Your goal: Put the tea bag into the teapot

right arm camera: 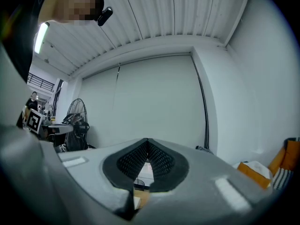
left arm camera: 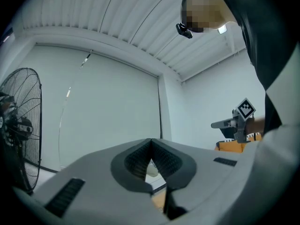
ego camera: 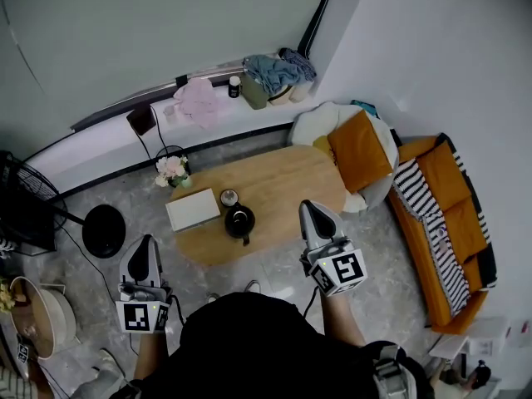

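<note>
The task looks barely begun. The person stands back from the oval wooden bench (ego camera: 283,191), with both grippers held level in the air, short of its near edge and touching nothing.

The left gripper (ego camera: 148,241) hangs over the floor at about 8 o'clock from the black teapot (ego camera: 239,221). Its jaws are pressed together with nothing between them. The right gripper (ego camera: 309,208) sits at about 3 o'clock from the teapot, near the rim of the bench. Its jaws are likewise closed and empty.

The teapot stands on the bench near its front edge. A small round object (ego camera: 229,197), possibly its lid or a cup, lies just beside it at 11 o'clock. A flat white box (ego camera: 193,209) lies at about 10 o'clock from the pot. The pictures are too small to show whether the pot is open.

The tea bag itself cannot be made out in any view. It may be in or near the white box, but that is only a guess.

Everything therefore appears to remain: reaching the bench, finding and gripping the tea bag, carrying it over the teapot's mouth and letting it go inside.
</note>
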